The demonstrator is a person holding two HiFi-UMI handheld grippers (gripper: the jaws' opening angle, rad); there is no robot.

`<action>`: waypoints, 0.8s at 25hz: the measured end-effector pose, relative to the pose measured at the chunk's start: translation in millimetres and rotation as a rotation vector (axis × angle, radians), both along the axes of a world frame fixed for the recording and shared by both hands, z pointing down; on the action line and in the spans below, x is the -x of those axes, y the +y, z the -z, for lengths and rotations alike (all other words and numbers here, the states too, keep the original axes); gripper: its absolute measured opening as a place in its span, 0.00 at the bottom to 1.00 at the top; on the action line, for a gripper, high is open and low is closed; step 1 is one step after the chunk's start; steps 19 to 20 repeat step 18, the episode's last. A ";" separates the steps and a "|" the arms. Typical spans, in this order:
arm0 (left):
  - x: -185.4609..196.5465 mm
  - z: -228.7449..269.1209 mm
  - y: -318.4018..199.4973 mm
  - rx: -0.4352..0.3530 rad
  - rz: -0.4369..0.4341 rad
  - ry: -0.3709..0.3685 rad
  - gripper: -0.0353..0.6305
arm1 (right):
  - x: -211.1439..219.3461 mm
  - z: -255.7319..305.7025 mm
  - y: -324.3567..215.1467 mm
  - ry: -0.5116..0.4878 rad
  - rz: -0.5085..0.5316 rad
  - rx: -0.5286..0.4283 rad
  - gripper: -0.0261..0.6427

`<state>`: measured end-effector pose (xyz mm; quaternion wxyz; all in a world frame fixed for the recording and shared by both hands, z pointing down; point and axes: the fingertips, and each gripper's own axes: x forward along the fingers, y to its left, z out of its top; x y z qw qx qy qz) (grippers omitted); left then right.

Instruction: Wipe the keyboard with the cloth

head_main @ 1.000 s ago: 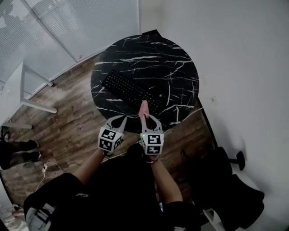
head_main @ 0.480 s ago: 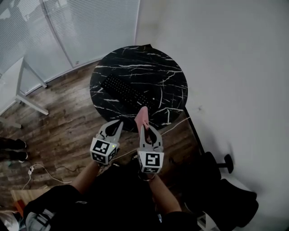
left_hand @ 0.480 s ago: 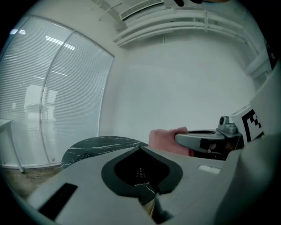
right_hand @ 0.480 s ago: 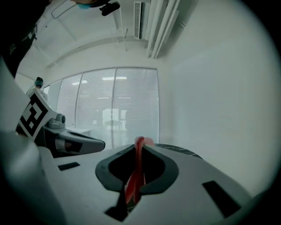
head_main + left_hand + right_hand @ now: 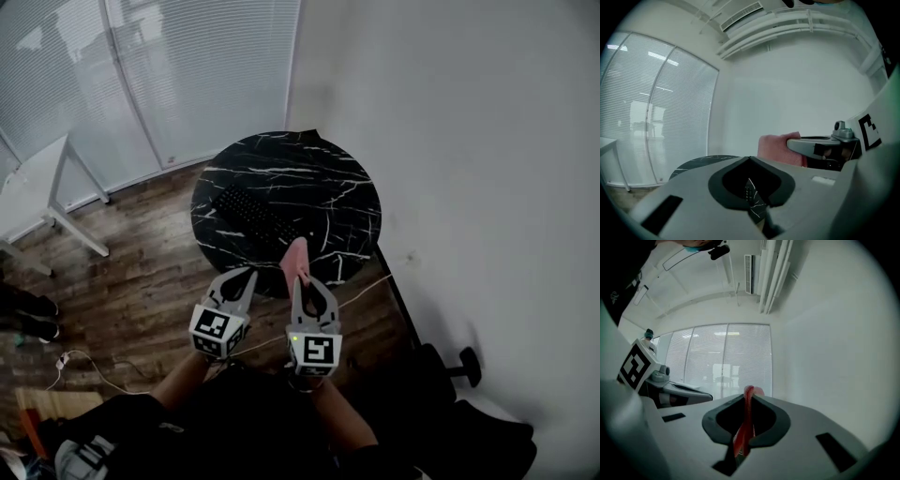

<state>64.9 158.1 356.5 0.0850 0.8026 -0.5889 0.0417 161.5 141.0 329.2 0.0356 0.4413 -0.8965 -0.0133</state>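
Observation:
A black keyboard (image 5: 257,217) lies diagonally on the round black marble table (image 5: 328,187). My right gripper (image 5: 302,278) is shut on a pink cloth (image 5: 295,257), which sticks up out of the jaws (image 5: 748,405) and overlaps the table's near edge in the head view. My left gripper (image 5: 246,276) is beside it, shut with nothing held. Both grippers hover over the wooden floor, short of the table. In the left gripper view the cloth (image 5: 774,148) and the right gripper (image 5: 813,146) show to the right, above the left gripper (image 5: 750,160).
A white desk frame (image 5: 58,199) stands at the left by the blinds. A black office chair (image 5: 469,403) sits at the lower right near the white wall. A cable (image 5: 89,366) trails on the floor. Someone's shoes (image 5: 21,314) are at the far left.
The view and both grippers have drawn back from the table, which now looks smaller and farther. The right gripper still holds the cloth; the left stays shut.

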 end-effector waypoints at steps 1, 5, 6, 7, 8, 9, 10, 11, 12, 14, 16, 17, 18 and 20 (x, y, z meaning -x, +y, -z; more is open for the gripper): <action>-4.4 3.5 0.8 -0.005 0.004 -0.003 0.05 | -4.3 1.2 -0.1 0.003 0.007 -0.004 0.05; -18.0 18.1 5.4 -0.014 0.026 -0.035 0.05 | -16.9 7.1 1.6 0.018 0.035 -0.023 0.05; -19.5 18.3 6.5 -0.016 0.029 -0.040 0.05 | -19.4 9.1 2.8 0.016 0.040 -0.028 0.05; -21.2 16.8 7.4 -0.019 0.027 -0.042 0.05 | -22.2 11.2 3.6 0.008 0.041 -0.031 0.05; -23.4 15.0 8.1 -0.023 0.022 -0.043 0.05 | -25.4 13.1 3.7 -0.003 0.040 -0.031 0.05; -26.0 14.2 8.8 -0.026 0.017 -0.046 0.05 | -28.7 14.1 3.7 -0.016 0.039 -0.027 0.05; -28.4 14.3 9.6 -0.027 0.016 -0.051 0.05 | -31.2 13.6 3.8 -0.025 0.038 -0.021 0.05; -30.0 14.4 10.3 -0.027 0.016 -0.059 0.05 | -32.3 11.4 4.1 -0.030 0.040 -0.014 0.05; -30.4 14.5 11.0 -0.027 0.018 -0.067 0.05 | -32.0 8.1 4.5 -0.032 0.045 -0.007 0.05; -28.9 13.8 12.6 -0.026 0.024 -0.075 0.05 | -28.8 2.2 5.5 -0.029 0.056 0.005 0.05; -26.0 13.5 14.9 -0.020 0.034 -0.070 0.05 | -25.0 0.3 6.9 -0.026 0.064 0.010 0.05; -24.3 14.1 15.9 -0.018 0.040 -0.068 0.05 | -23.3 0.2 7.9 -0.025 0.068 0.010 0.05; -22.7 14.7 16.9 -0.015 0.047 -0.066 0.05 | -21.6 0.3 8.9 -0.024 0.071 0.010 0.05; -22.7 14.7 16.9 -0.015 0.047 -0.066 0.05 | -21.6 0.3 8.9 -0.024 0.071 0.010 0.05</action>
